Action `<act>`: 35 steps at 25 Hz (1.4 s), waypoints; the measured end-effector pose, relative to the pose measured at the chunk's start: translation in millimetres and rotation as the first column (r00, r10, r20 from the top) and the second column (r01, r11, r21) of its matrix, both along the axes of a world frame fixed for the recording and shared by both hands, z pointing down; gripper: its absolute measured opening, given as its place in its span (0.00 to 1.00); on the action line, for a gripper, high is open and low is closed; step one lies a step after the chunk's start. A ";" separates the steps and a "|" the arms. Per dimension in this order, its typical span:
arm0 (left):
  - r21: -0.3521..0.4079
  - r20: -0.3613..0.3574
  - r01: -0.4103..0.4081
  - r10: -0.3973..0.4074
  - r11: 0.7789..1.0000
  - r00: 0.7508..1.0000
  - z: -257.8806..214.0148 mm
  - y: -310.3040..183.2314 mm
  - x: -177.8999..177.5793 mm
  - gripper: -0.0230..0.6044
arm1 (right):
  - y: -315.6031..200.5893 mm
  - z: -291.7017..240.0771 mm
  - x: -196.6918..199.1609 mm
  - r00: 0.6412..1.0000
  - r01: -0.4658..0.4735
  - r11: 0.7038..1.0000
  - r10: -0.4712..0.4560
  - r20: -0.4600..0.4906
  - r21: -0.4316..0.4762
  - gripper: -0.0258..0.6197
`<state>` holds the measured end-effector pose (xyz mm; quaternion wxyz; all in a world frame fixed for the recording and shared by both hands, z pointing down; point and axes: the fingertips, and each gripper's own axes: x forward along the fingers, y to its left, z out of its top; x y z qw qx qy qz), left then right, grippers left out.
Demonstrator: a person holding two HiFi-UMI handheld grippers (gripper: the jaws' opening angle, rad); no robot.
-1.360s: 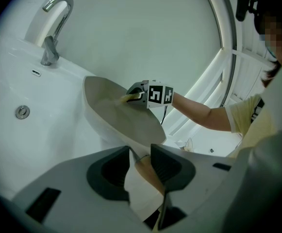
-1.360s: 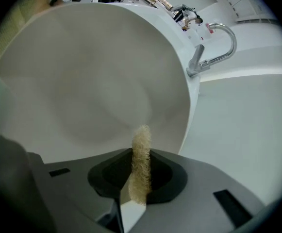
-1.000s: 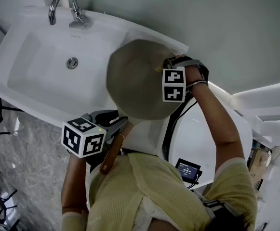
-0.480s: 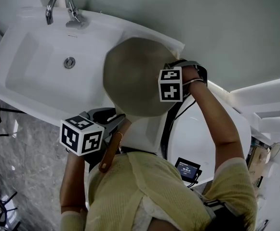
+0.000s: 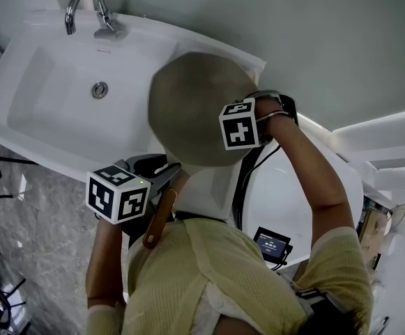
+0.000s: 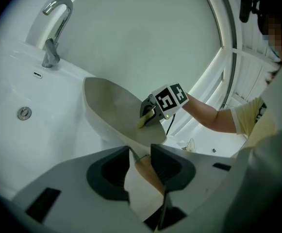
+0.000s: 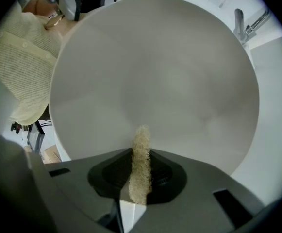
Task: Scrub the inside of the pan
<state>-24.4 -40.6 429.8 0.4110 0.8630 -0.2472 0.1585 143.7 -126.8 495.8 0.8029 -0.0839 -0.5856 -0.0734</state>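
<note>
The round grey pan (image 5: 192, 103) is held tilted over the right end of the white sink (image 5: 42, 117). Its brown wooden handle (image 5: 160, 218) runs back to my left gripper (image 5: 159, 174), which is shut on the handle (image 6: 148, 174). In the left gripper view my right gripper (image 6: 148, 116) reaches over the pan's right rim. It is shut on a pale yellow fibrous scrubbing pad (image 7: 141, 161), whose tip rests against the inside of the pan (image 7: 155, 72). The inside looks smooth and plain grey.
A chrome faucet (image 5: 90, 9) stands at the back of the sink, with the drain (image 5: 100, 88) in the basin's middle. A grey wall runs behind. Marbled floor lies to the left, and a white rounded fixture (image 5: 293, 194) sits to the right of the person.
My right gripper has slid a little to the left, further in over the pan. The pan and the left gripper have barely shifted.
</note>
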 end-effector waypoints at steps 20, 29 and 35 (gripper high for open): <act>-0.002 -0.001 0.006 -0.006 1.000 1.000 -0.4 -0.9 1.1 0.32 | 58.3 -5.5 -33.7 0.986 -0.091 0.962 0.123 0.113 -0.257 0.17; -0.001 0.001 0.003 -0.003 1.000 1.000 -1.4 -0.5 1.1 0.32 | 71.3 -12.1 -51.8 0.974 -0.111 0.917 0.176 0.140 -0.384 0.17; -0.001 0.003 0.000 0.000 1.000 1.000 -2.1 0.0 1.4 0.32 | 83.7 -23.4 -72.3 0.950 -0.105 0.861 0.234 0.206 -0.497 0.17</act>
